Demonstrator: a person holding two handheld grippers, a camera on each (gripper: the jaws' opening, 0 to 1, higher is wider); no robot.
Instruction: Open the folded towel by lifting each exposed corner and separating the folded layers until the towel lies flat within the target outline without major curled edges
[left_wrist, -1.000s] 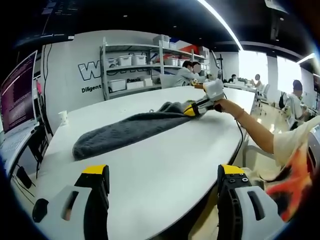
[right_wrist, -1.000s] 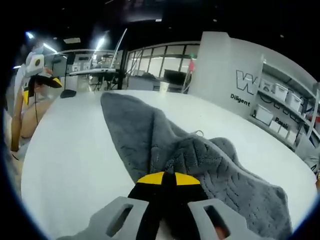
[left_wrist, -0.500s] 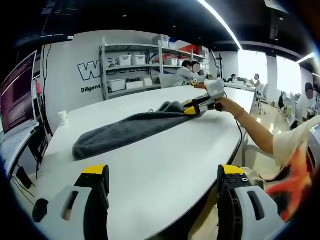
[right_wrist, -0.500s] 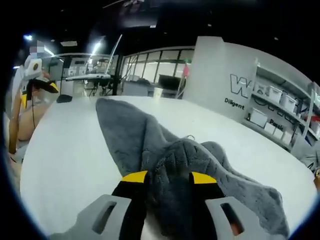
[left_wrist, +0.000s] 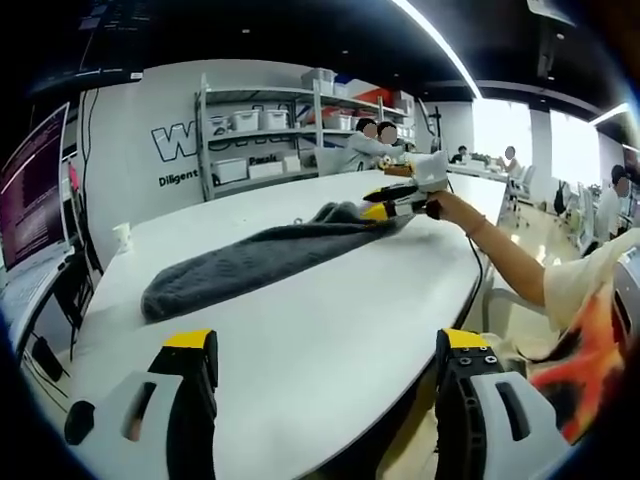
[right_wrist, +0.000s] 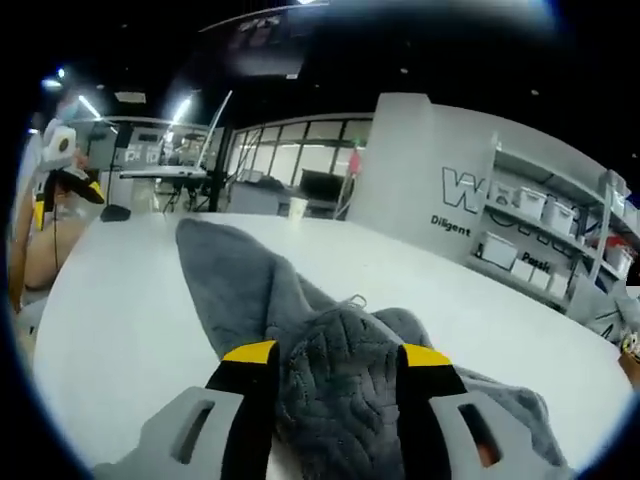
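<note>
Now that my right gripper (right_wrist: 338, 352) has released the towel (right_wrist: 330, 375), jaws spread, unfolding awaits a fresh grip; my left gripper (left_wrist: 325, 345) hangs spread.

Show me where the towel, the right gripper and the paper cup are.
towel (left_wrist: 240, 265): left gripper view, middle of the grey folded length.
right gripper (right_wrist: 338, 354): right gripper view, midway between its yellow fingertips, over the towel.
paper cup (left_wrist: 123, 236): left gripper view, its white side.

Bright ceiling strip light (left_wrist: 440, 45), window glare, bowed fisheye edges
</note>
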